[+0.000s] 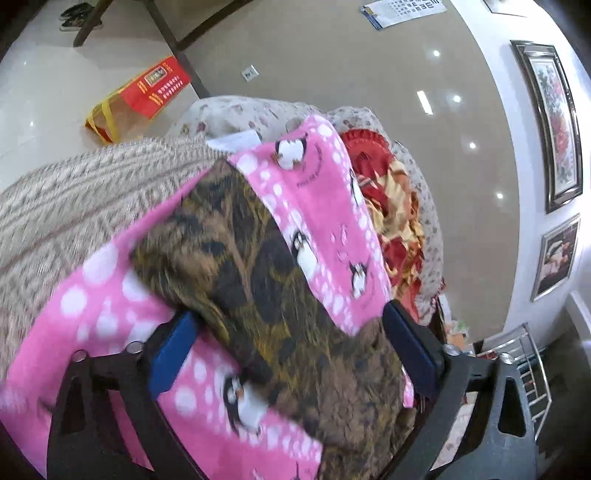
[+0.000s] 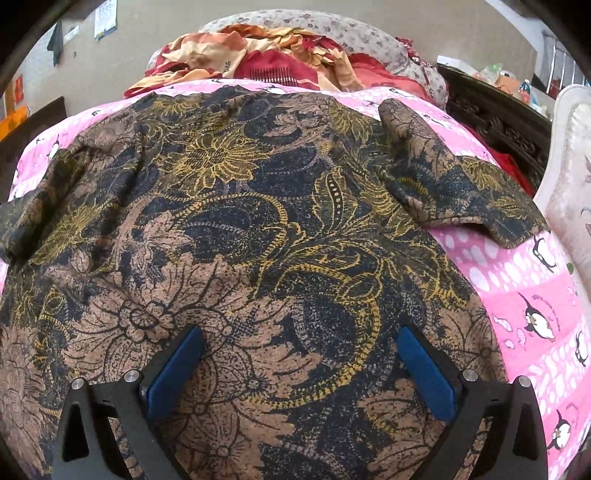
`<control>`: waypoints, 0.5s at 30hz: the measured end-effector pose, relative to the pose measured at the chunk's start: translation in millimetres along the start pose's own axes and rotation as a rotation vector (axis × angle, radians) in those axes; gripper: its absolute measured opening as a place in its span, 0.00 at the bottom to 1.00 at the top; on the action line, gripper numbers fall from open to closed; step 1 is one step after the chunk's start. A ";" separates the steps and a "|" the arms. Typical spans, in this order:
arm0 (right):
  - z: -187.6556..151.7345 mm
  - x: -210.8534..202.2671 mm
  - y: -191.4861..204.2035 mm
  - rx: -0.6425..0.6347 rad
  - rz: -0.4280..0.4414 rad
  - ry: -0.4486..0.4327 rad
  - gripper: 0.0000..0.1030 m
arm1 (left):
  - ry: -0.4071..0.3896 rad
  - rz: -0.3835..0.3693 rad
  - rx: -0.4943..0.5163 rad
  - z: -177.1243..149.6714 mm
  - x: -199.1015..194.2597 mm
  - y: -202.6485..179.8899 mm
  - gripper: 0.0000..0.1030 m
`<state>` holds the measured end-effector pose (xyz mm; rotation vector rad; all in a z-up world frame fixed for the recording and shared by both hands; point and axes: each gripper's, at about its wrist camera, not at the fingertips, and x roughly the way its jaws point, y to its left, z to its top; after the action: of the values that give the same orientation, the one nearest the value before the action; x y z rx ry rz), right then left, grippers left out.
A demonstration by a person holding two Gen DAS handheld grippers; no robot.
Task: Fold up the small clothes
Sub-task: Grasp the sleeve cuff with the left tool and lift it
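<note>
A brown, black and yellow floral shirt [image 2: 258,229] lies spread flat on a pink penguin-print blanket [image 2: 524,288]. Its short sleeve [image 2: 454,184] points to the right. My right gripper [image 2: 299,347] is open just above the shirt's lower body, blue pads wide apart, holding nothing. In the left wrist view the same shirt [image 1: 258,280] shows as a narrow strip on the pink blanket [image 1: 96,302]. My left gripper [image 1: 288,325] is open with the shirt's edge lying between its blue pads; contact is unclear.
A red and yellow bundle of fabric [image 2: 258,55] and a floral pillow [image 2: 332,29] lie beyond the shirt. A beige woven cover [image 1: 74,199] lies left of the blanket. A red bag [image 1: 140,96] stands on the floor. A dark carved cabinet [image 2: 498,118] stands at the right.
</note>
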<state>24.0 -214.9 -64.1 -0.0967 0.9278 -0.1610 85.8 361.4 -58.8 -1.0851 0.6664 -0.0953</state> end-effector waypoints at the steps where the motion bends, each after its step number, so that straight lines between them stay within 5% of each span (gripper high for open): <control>1: -0.3 -0.1 -0.7 0.001 -0.002 -0.001 1.00 | -0.003 0.018 -0.014 2.9 3.3 1.8 0.76; 6: -0.7 0.4 -1.8 0.006 0.007 -0.005 1.00 | -0.031 0.124 -0.066 16.3 0.7 20.5 0.21; 8: -1.3 -0.7 -2.5 0.007 0.008 -0.007 1.00 | -0.032 0.199 -0.038 16.8 1.7 18.9 0.08; 12: -1.6 -1.7 -2.4 0.008 0.009 -0.007 1.00 | -0.080 0.335 0.116 13.8 -6.1 -15.5 0.04; 15: -1.6 -2.4 -2.3 0.009 0.011 -0.008 1.00 | -0.282 0.385 0.229 31.6 -51.9 -56.6 0.04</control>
<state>21.0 -216.8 -62.8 -0.0838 0.9196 -0.1540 75.1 379.0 21.7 -0.7174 0.5823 0.3020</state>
